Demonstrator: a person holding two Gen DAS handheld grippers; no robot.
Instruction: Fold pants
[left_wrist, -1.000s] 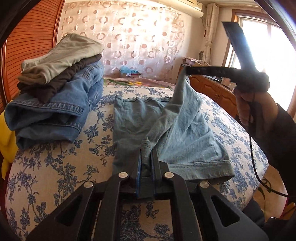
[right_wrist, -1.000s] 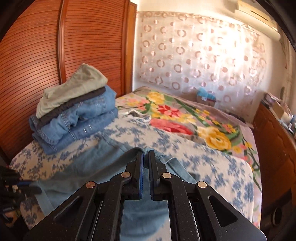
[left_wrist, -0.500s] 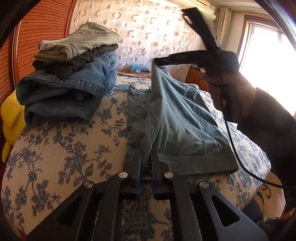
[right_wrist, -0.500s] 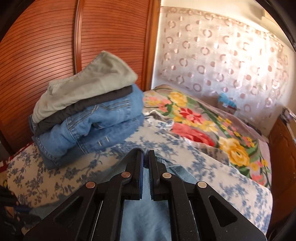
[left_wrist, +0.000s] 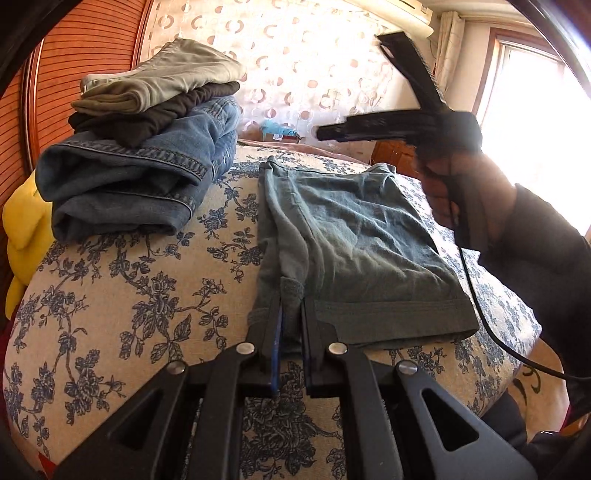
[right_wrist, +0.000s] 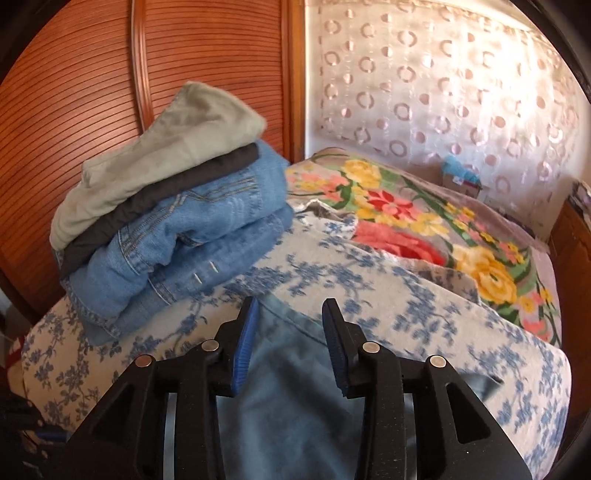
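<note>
Grey-blue pants (left_wrist: 354, 240) lie folded flat on the blue-flowered bed cover (left_wrist: 129, 295). My left gripper (left_wrist: 291, 310) is at their near edge, shut on the hem, with cloth bunched between its fingers. My right gripper (right_wrist: 291, 306) hangs just above the far end of the pants (right_wrist: 291, 398). Its jaws are opening; the cloth lies under them, and the pads do not press on it. The left wrist view shows the right gripper (left_wrist: 327, 132) from the side, held by a person's hand (left_wrist: 443, 192) in a dark sleeve.
A stack of folded clothes (left_wrist: 147, 147) (right_wrist: 166, 221), jeans under dark and khaki pieces, sits at the left of the bed by the wooden wardrobe (right_wrist: 92, 74). A bright floral blanket (right_wrist: 424, 221) lies beyond. Something yellow (left_wrist: 22, 236) is at the left edge.
The right gripper carried the raised end of the pants over to the left and down, then parted its jaws and let go. The pants now lie flat. The left gripper kept its hold.
</note>
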